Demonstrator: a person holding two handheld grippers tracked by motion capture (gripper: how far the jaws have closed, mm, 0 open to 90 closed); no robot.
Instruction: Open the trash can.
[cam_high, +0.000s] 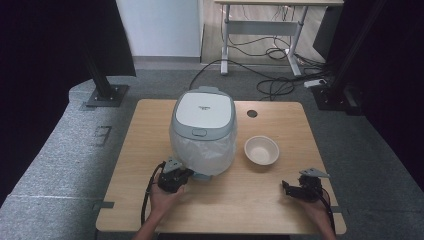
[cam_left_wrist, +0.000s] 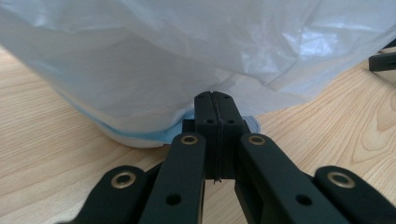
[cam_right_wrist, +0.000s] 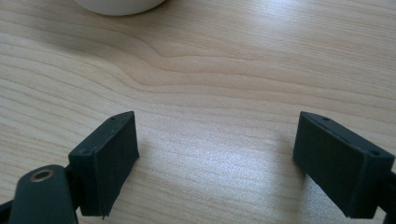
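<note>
The right tongs (cam_right_wrist: 215, 158) stand wide apart over the bare wooden counter (cam_right_wrist: 224, 74), nothing between their black pads. At the top edge sits the rounded underside of a white bowl (cam_right_wrist: 119, 5).

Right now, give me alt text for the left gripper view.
The left tongs, shut with both jaws pressed together, point at the base of a rice cooker wrapped in a clear plastic bag. It stands on a light wooden table.
</note>
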